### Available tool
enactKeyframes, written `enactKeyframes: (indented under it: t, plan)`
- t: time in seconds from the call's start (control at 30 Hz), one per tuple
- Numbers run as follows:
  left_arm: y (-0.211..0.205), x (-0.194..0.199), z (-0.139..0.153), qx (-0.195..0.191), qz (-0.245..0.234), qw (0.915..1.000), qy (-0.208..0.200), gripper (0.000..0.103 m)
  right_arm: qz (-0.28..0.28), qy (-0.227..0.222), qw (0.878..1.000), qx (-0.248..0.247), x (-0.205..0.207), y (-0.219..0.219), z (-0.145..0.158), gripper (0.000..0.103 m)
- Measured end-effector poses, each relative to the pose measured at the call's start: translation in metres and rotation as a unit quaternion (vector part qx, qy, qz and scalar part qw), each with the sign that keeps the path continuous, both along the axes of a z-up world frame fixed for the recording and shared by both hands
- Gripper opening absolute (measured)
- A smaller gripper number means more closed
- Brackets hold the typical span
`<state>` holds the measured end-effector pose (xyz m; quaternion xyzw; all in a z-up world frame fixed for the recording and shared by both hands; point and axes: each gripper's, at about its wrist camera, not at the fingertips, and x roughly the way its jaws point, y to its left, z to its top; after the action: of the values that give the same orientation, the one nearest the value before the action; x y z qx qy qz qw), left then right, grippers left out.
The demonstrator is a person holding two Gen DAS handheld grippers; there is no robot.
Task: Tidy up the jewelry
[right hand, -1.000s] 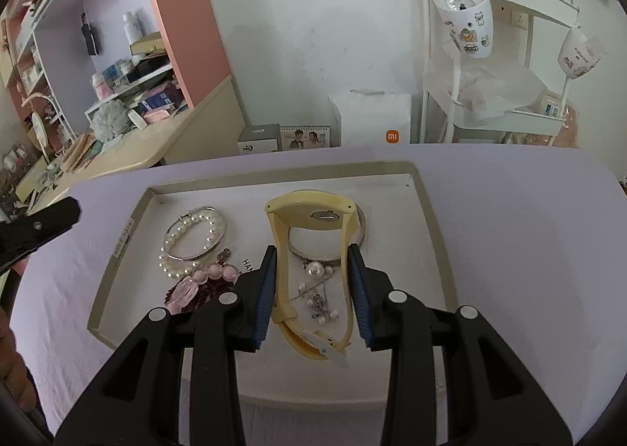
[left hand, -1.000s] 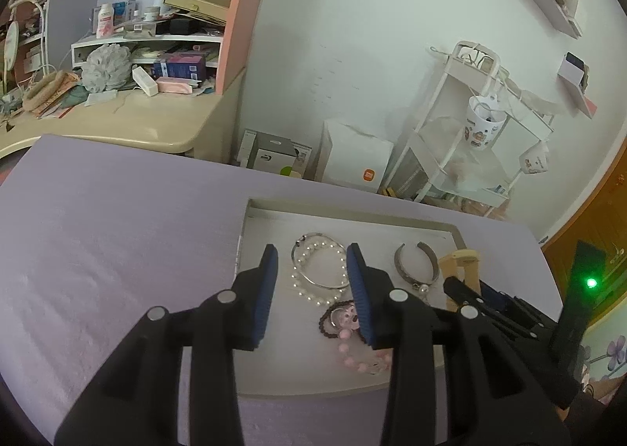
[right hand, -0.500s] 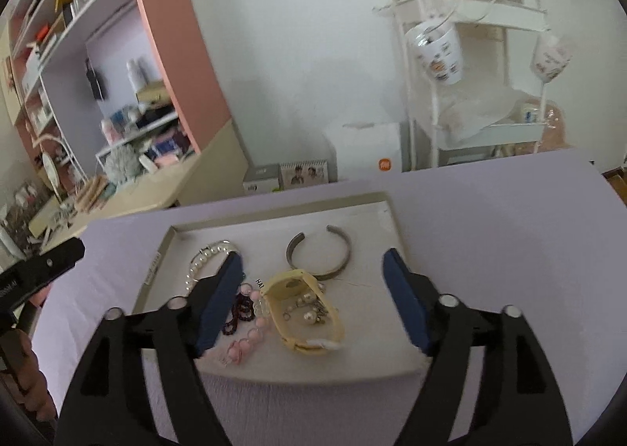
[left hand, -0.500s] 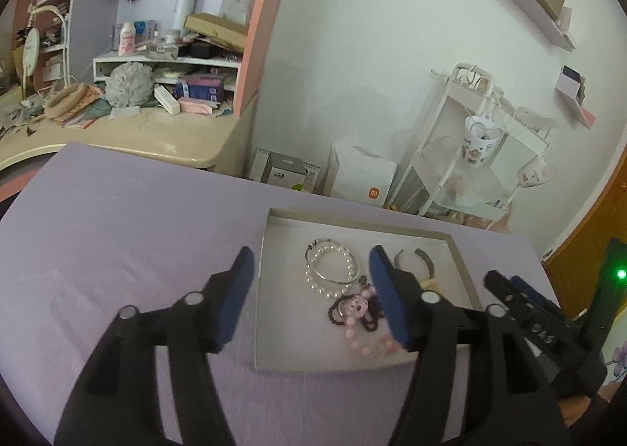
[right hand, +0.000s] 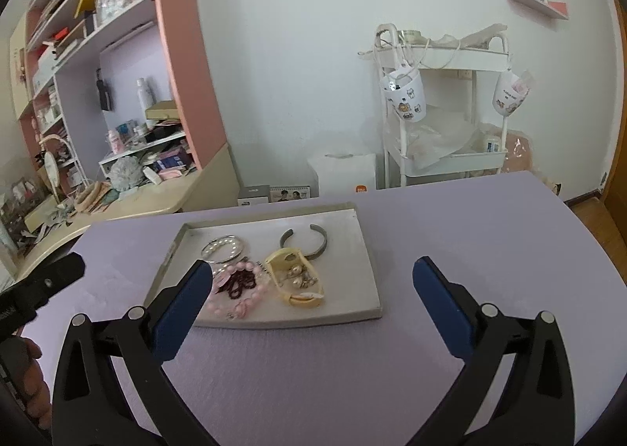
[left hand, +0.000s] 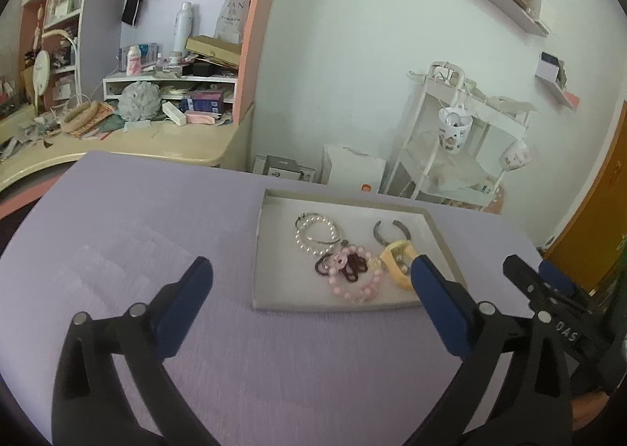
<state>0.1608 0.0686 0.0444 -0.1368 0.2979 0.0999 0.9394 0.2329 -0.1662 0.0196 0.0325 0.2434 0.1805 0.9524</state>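
**Two empty grippers pulled back from the jewellery tray**

Both tools, the left gripper (left hand: 309,277) and right gripper (right hand: 313,281), have just been opening and stand wide, nothing between the jaws. Judged from here, the step is a clean retreat: lift clear without nudging the shallow grey rectangular tray (right hand: 370,273), mid-table toward the far edge of the lilac-covered table (right hand: 470,234). Inside lie the pearl bracelet (right hand: 225,248), pink bead bracelet (right hand: 239,295), yellow plastic clip (right hand: 292,281) and grey metal cuff (right hand: 303,240). Beyond stand a cluttered desk (left hand: 117,140) and a white trolley (right hand: 443,93).

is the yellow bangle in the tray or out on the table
In the tray: the yellow bangle lies flat inside its rim, among the other bracelets.
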Motion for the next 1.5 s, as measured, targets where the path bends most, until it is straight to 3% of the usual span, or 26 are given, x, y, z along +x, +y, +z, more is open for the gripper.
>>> enactKeyframes:
  t: [0.3, 0.47, 0.7, 0.97, 1.5]
  plan:
    - [-0.009, -0.030, -0.004, -0.001, -0.010, 0.9998, -0.019, 0.101, 0.014, -0.018, 1.000, 0.020, -0.033, -0.005, 0.003, 0.102]
    - [-0.013, -0.038, -0.013, 0.001, -0.018, 0.9995, -0.028, 0.101, 0.012, -0.021, 0.999, 0.024, -0.042, -0.004, -0.010, 0.102]
    - [-0.020, -0.034, -0.032, 0.002, -0.038, 0.9986, -0.037, 0.101, 0.014, -0.029, 0.999, 0.021, -0.041, 0.004, -0.024, 0.102]
    - [-0.013, -0.031, -0.042, 0.017, -0.021, 0.9968, -0.076, 0.101, 0.016, -0.055, 0.998, 0.020, -0.036, 0.009, -0.032, 0.102]
    - [-0.009, -0.031, -0.046, 0.008, -0.051, 0.9928, -0.108, 0.101, 0.029, -0.072, 0.996, 0.045, -0.035, 0.004, -0.039, 0.102]
